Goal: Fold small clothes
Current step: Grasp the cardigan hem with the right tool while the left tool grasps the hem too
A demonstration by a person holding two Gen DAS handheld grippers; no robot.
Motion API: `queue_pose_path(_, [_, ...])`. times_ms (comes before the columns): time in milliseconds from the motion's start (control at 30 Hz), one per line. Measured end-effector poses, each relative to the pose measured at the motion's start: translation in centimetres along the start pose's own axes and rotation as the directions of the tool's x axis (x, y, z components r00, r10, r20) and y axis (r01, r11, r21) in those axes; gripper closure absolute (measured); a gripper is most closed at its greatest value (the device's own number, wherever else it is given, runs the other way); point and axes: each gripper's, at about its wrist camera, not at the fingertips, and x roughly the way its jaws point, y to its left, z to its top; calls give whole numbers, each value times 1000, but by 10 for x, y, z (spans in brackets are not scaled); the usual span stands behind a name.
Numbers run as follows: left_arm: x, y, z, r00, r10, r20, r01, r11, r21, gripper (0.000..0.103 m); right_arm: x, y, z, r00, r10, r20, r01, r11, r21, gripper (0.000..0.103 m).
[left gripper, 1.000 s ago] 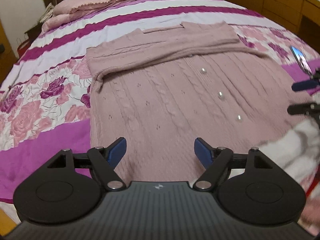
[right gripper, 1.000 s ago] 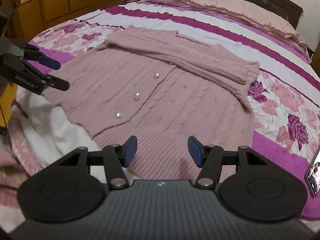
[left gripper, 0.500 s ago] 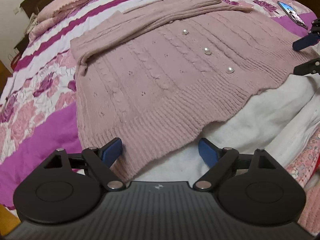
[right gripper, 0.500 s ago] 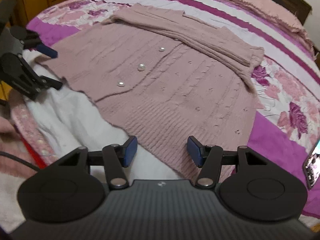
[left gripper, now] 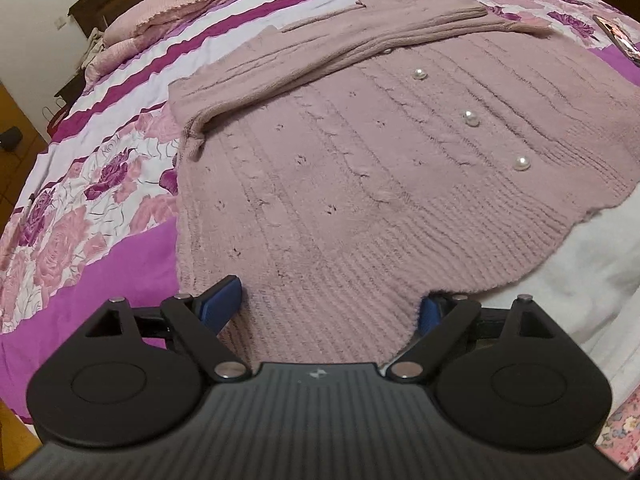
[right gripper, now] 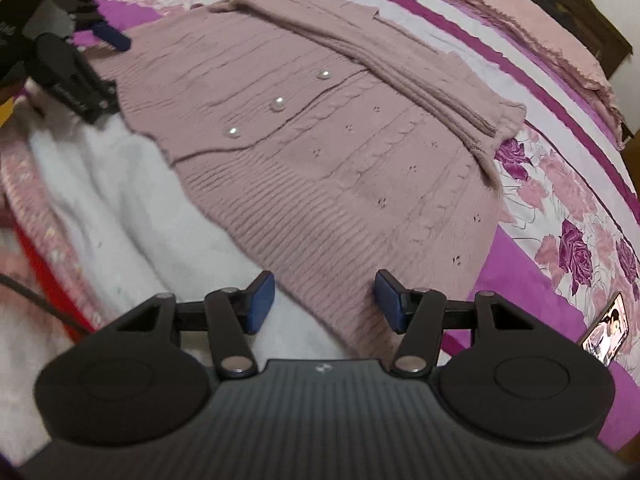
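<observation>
Dark wooden headboard and honey-coloured cabinets frame a bed [left gripper: 100,280] spread with a magenta, white and rose-printed quilt. On it lies a dusty-pink cable-knit cardigan [left gripper: 360,184], front up, with three pearl buttons [left gripper: 471,118] running down its placket, a ribbed hem nearest the cameras, and both sleeves folded across the chest. Part of the hem overlaps a fluffy white blanket [left gripper: 580,272] at the bed's near edge.

From the left wrist view, the left gripper [left gripper: 326,308] sits low over the hem, its blue pads spread wide to either side of the ribbing; the jaws have just been opening and nothing is pinched. A phone with a lit screen [left gripper: 616,36] lies on the quilt at the far right edge. The right wrist view shows what that one cannot: the left gripper [right gripper: 104,62] from the side, blurred, at the cardigan's far corner, and a red strip beside the blanket. The right gripper [right gripper: 324,304] hangs about half open above the hem's other corner, gripping nothing.

Compared with a second ago, both cameras are closer to the hem, and the white blanket fills more of each view.
</observation>
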Motion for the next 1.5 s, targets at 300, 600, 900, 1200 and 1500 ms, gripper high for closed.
queue_pose_path(300, [2, -1, -3, 1000, 1, 5, -1, 1000, -4, 12, 23, 15, 11, 997, -68, 49, 73, 992, -107, 44])
queue_pose_path(600, [9, -3, -2, 999, 27, 25, -27, 999, -26, 12, 40, 5, 19, 983, -124, 132, 125, 992, 2, 44])
queue_pose_path(900, [5, -3, -8, 997, 46, 67, -42, 998, -55, 19, 33, 0, 6, 980, -141, 138, 139, 990, 27, 46])
queue_pose_path(1200, [-21, 1, 0, 983, -28, 183, 48, 993, -108, 89, 28, -7, 10, 963, -166, 212, 134, 979, 156, 89])
queue_pose_path(1500, [-44, 14, 33, 948, 8, 318, 42, 988, -150, 92, 10, -29, 31, 920, -228, 318, 137, 949, 285, 89])
